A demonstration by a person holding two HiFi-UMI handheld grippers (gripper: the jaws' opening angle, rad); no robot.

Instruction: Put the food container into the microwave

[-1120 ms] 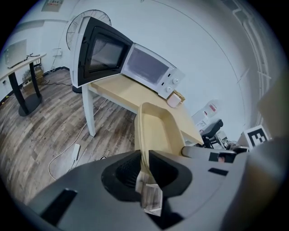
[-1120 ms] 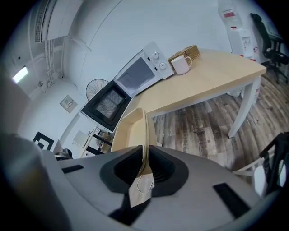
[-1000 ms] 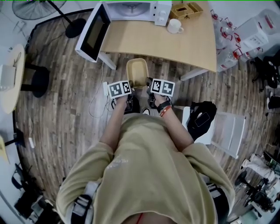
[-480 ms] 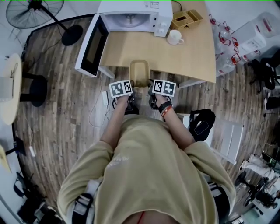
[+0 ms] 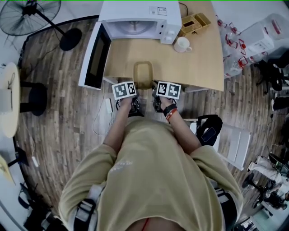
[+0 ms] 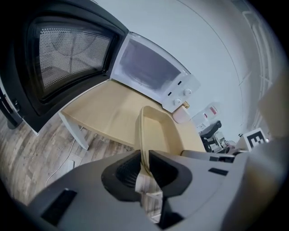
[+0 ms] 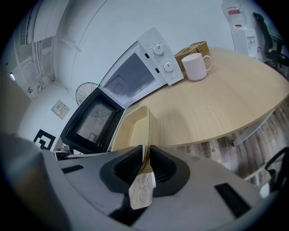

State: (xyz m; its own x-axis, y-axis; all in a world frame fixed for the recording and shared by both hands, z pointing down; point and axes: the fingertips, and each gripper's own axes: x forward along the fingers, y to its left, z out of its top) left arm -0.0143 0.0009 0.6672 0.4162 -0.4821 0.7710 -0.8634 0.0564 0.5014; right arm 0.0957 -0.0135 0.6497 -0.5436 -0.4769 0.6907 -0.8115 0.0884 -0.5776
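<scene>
With the left claw (image 6: pixel 144 168) and right claw (image 7: pixel 145 164) clamped on the food container's (image 5: pixel 143 74) rims, carry it level toward the open microwave (image 5: pixel 135 22)

- Table (image 5: pixel 198 63): light wood top, curved right edge, white legs (image 7: pixel 247 133).
- Microwave (image 5: pixel 140 18): white, sits at the table's back left. Its door (image 5: pixel 92 56) is swung wide open and hangs out past the table's left edge (two round knobs on the right-hand panel).
- Mug (image 5: pixel 183 44): white, upright, just right of the microwave, handle pointing right.
- Woven box (image 5: pixel 195 23): tan, with compartments, behind the mug near the back edge.
- Floor (image 5: pixel 58 117): grey-brown wood planks.
- Pedestal fan (image 5: pixel 29 11): its round black base (image 5: pixel 70 39) stands on the floor left of the open door.
- Power strip (image 5: pixel 107 106) and white cable (image 5: pixel 97 124): on the floor by the table's front left corner.
- Black bag (image 5: pixel 207 131): on the floor, front right of the table.
</scene>
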